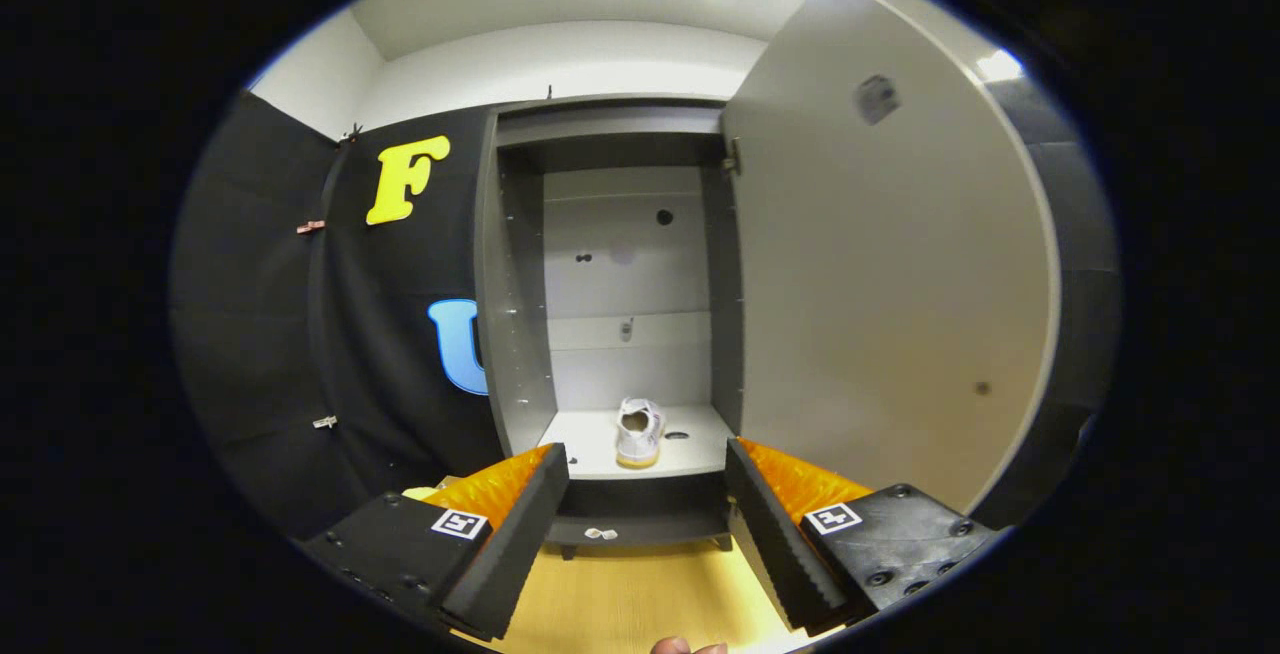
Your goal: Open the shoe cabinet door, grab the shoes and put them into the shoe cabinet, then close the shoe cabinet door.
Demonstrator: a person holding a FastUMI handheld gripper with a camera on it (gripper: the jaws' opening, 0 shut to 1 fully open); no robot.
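**Wood-floor standoff: shoe shelved, door left wide**

Rubber-ridged fingers spread apart, nothing between them; gripper empty and held back from the shoe cabinet, above pale wooden floor. Straight ahead at 12 o'clock, beyond the fingertips: one light-coloured shoe, upright on the bottom shelf, heel toward the camera. At about 2 o'clock from the gripper: cabinet door, swung fully open on its hinges. At 10 o'clock: black booth cloth. At 6 o'clock, a fingertip of the holding hand, barely seen.

Judged as done: door opened, a shoe placed inside. Judged as left: closing the door, likely by reaching round to 2 o'clock and pushing its outer face. Whether a second shoe waited elsewhere: impossible to tell.
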